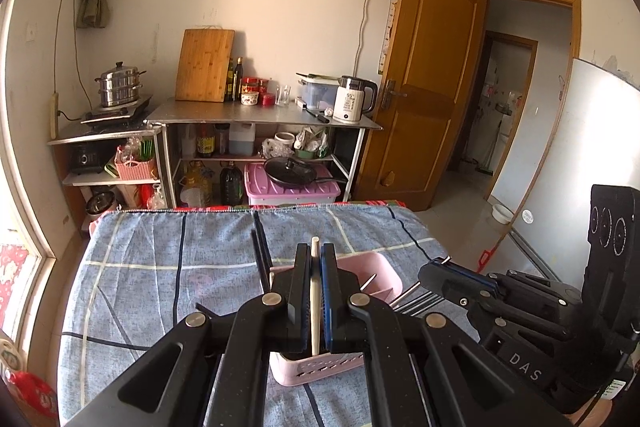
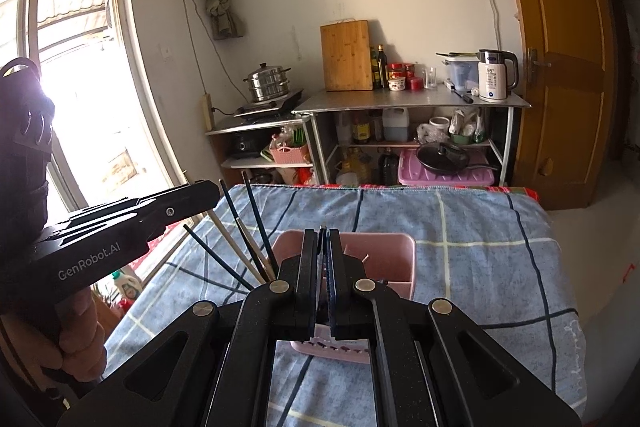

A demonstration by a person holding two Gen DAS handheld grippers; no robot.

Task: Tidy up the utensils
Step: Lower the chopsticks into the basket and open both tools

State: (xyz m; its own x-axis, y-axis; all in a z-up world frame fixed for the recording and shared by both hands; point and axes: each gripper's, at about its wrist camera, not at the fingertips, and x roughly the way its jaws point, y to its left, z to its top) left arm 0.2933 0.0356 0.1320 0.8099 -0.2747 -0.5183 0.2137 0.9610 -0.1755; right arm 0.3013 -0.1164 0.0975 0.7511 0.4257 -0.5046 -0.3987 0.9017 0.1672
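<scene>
A pink utensil caddy (image 1: pixel 382 273) stands on the blue checked cloth; it also shows in the right wrist view (image 2: pixel 360 247). My left gripper (image 1: pixel 316 249) is shut on a pale chopstick (image 1: pixel 315 291) and holds it over the caddy. Dark chopsticks (image 1: pixel 260 251) stand in the caddy's left compartment; they show in the right wrist view (image 2: pixel 256 231) with pale ones. My right gripper (image 2: pixel 323 233) is shut on a thin dark utensil over the caddy; it appears in the left wrist view (image 1: pixel 436 263) above several metal handles (image 1: pixel 420 301).
The cloth-covered table (image 2: pixel 460 227) drops off at its far edge. Beyond it stands a steel shelf unit (image 1: pixel 260 113) with a kettle (image 1: pixel 354 99), a cutting board and a steamer pot. A wooden door (image 1: pixel 420 75) is open at the right.
</scene>
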